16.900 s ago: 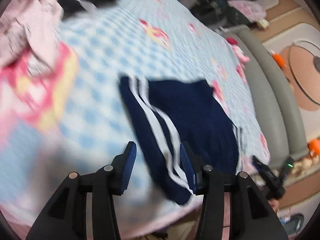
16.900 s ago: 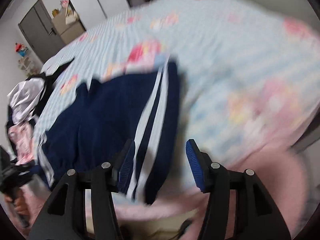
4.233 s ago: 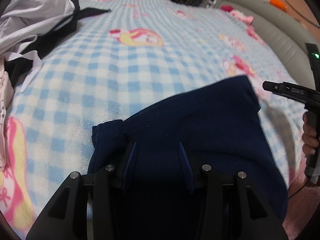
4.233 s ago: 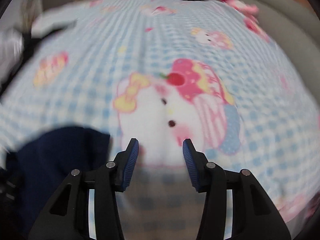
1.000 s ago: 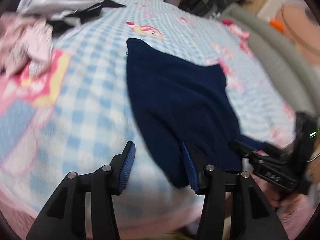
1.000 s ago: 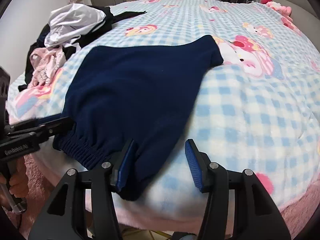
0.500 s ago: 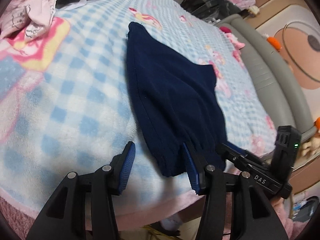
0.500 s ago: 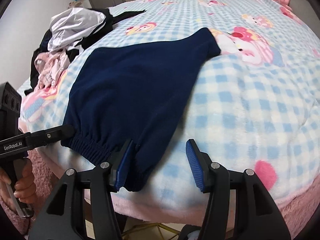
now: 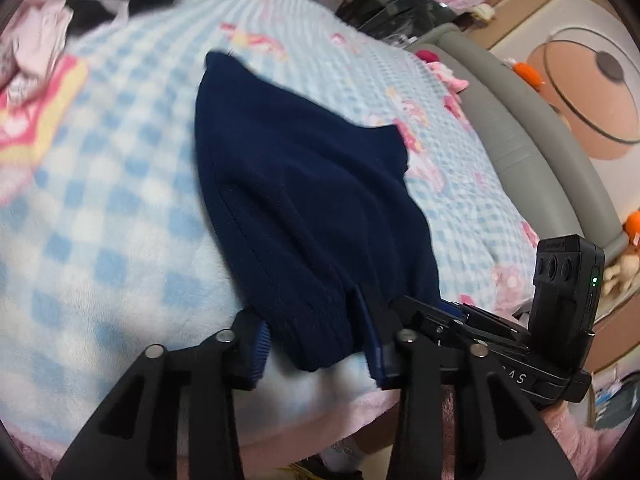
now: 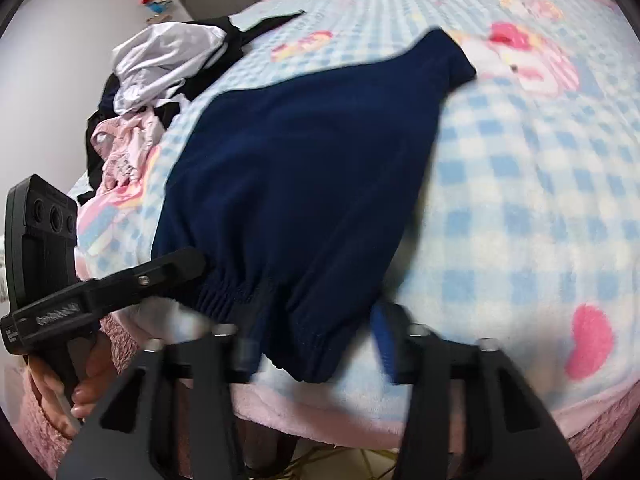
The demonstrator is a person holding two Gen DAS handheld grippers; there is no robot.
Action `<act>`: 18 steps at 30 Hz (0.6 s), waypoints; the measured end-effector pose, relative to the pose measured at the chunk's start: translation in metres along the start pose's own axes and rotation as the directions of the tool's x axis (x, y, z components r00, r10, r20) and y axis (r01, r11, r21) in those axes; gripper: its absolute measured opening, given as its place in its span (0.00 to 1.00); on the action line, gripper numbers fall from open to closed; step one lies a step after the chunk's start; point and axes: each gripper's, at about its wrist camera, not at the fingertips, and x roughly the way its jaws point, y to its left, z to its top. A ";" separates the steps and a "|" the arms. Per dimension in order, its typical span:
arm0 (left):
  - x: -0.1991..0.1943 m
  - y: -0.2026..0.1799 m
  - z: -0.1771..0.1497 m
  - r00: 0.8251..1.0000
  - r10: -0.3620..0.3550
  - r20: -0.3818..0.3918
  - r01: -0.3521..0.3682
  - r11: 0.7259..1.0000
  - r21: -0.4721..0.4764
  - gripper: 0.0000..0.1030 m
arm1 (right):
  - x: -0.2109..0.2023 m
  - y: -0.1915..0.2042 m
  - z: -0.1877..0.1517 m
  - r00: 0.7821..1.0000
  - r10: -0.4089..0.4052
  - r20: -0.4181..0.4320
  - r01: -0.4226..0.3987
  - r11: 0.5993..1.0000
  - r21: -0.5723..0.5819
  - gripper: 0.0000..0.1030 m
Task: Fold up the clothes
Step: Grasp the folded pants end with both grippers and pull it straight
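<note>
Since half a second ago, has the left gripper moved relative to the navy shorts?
Yes. The left gripper has closed in on the waistband corner of the navy shorts, which now sits between its open fingers at the blanket edge.

Open blanket [image 10: 520, 184] lies right of the shorts [image 10: 304, 184] — clothes pile [image 10: 160, 64] crowds the left.

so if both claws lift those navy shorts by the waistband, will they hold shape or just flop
Probably flop: the navy shorts already drape over the bed's curve, following the checked blanket. They look like soft fleece, so likely light. The gathered elastic waistband should give the left claw and right claw a thicker edge to grip.
</note>
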 end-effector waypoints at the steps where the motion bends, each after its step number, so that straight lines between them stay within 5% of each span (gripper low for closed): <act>1: -0.002 0.001 0.002 1.000 -0.010 0.006 0.010 1.000 -0.003 0.38 | -0.003 0.002 0.000 1.000 0.000 0.010 0.000 1.000 -0.014 0.34; 7: 0.014 0.014 0.003 0.998 0.011 -0.057 -0.014 0.999 -0.052 0.38 | 0.018 -0.004 -0.004 1.000 -0.010 -0.006 0.010 1.000 0.011 0.42; 11: -0.009 -0.005 0.000 1.000 0.007 0.001 -0.007 1.000 -0.016 0.31 | 0.002 0.006 -0.002 1.000 -0.001 0.020 0.001 1.000 -0.019 0.27; 18: -0.032 -0.013 -0.014 1.000 -0.026 -0.007 0.026 1.000 -0.012 0.31 | -0.030 0.015 -0.017 0.997 0.063 0.035 -0.063 0.998 0.004 0.25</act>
